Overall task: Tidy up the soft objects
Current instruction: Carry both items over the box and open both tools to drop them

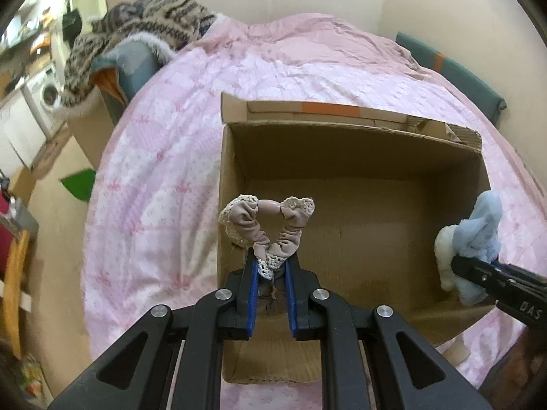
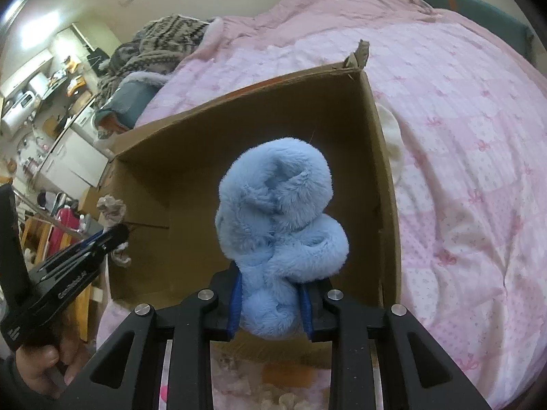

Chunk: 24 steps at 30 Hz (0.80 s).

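Cardboard box (image 1: 355, 225) is sitting open-topped on the bed (image 1: 171, 136), nothing lying in it. Left gripper (image 1: 271, 270) is hanging over the box's near-left corner, scrunchie (image 1: 270, 229) sticking up from between its pads. Right gripper (image 2: 270, 294) is hanging over the box's right side, plush toy (image 2: 280, 225) standing up between its pads. Knitted blanket (image 1: 143, 24) is lying heaped behind the bed's far-left corner.

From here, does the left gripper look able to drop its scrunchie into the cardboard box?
Probably yes: the left gripper holds the beige lace-trimmed scrunchie above the open cardboard box, nothing between them.
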Tool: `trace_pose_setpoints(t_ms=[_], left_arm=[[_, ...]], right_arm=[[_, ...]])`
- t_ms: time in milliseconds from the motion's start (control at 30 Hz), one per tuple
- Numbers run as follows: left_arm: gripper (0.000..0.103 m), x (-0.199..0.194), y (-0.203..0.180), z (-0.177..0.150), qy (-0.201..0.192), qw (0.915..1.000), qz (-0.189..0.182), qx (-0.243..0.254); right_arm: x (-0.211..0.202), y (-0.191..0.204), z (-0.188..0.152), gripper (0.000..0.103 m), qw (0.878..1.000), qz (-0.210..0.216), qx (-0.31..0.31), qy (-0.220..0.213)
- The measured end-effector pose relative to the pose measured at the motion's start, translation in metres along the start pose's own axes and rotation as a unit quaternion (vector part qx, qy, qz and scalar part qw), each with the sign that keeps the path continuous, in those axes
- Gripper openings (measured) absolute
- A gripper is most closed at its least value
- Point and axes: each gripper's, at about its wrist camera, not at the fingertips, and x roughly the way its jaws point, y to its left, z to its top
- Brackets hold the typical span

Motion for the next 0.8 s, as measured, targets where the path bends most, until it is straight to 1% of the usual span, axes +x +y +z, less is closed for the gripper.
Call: trace_pose_setpoints(t_ms=[67,133,333,433,467,533,767,800], left_arm=[[0.013,0.003,0.004,0.000,0.007,0.9999,-0.006,-0.014],[0.013,0.004,0.002,-0.001,0.009,0.9998,-0.010,-0.015],[0.013,0.004,-0.018,-0.006,0.010,0.9995,-0.020,0.023],[0.014,0.006,-0.026,-0.008,0.009,0.9990,-0.004,0.044],[0.014,0.006,-0.027,-0.009,0.008,0.9989,-0.005,0.046],[0.014,0.006,-0.026,-0.009,0.009,0.9990,-0.012,0.043],[0.014,0.007,-0.025,-0.009,0.012,0.9990,-0.012,0.040],[0.016,0.007,-0.025,-0.010,0.013,0.9991,-0.011,0.039]], right_arm=[[0.004,0.001,0.003,0.029,1.000,-0.002,-0.004,0.000],[0.007,0.003,0.004,0.029,1.000,-0.003,-0.009,0.003],[0.015,0.006,0.000,0.029,1.000,-0.002,-0.020,0.022],[0.018,0.006,-0.001,0.030,0.999,-0.001,-0.023,0.025],[0.019,0.006,-0.001,0.030,0.999,0.000,-0.022,0.028],[0.020,0.006,-0.003,0.030,0.999,0.001,-0.024,0.031],[0.021,0.005,-0.004,0.032,0.999,0.004,-0.025,0.035],[0.021,0.005,-0.005,0.032,0.999,0.003,-0.025,0.036]])
